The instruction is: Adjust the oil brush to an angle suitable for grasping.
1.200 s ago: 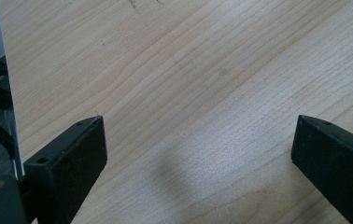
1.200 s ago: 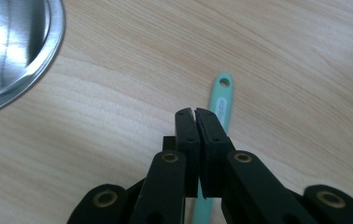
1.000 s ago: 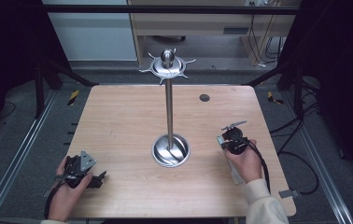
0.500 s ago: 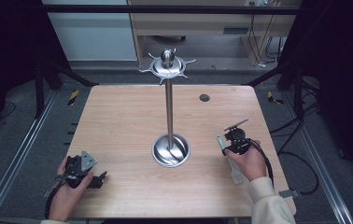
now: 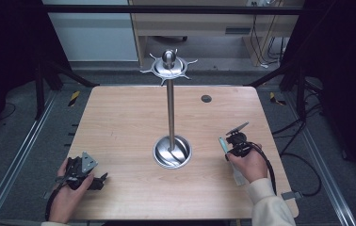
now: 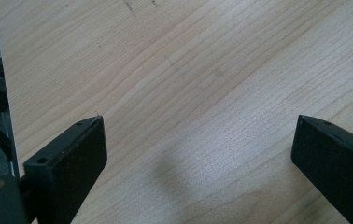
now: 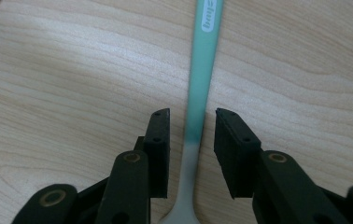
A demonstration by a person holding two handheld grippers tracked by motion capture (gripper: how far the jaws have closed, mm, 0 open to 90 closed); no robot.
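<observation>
Bare tabletop (image 5: 119, 122) open on both sides, metal stand (image 5: 171, 113) upright at centre blocking straight crossing

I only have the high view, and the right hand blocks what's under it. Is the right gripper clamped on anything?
Observer: No. In the right gripper view, the right gripper straddles a green-handled utensil lying flat on the table. There is a gap at each pad, and the jaws have just been closing a little.
Operator: Which part sits between the jaws?
Observer: The stretch where the green turns to grey. The lettered end points away from the gripper.
Operator: And the left one?
Observer: The left gripper has its jaws wide apart over bare wood, with nothing between them.
</observation>
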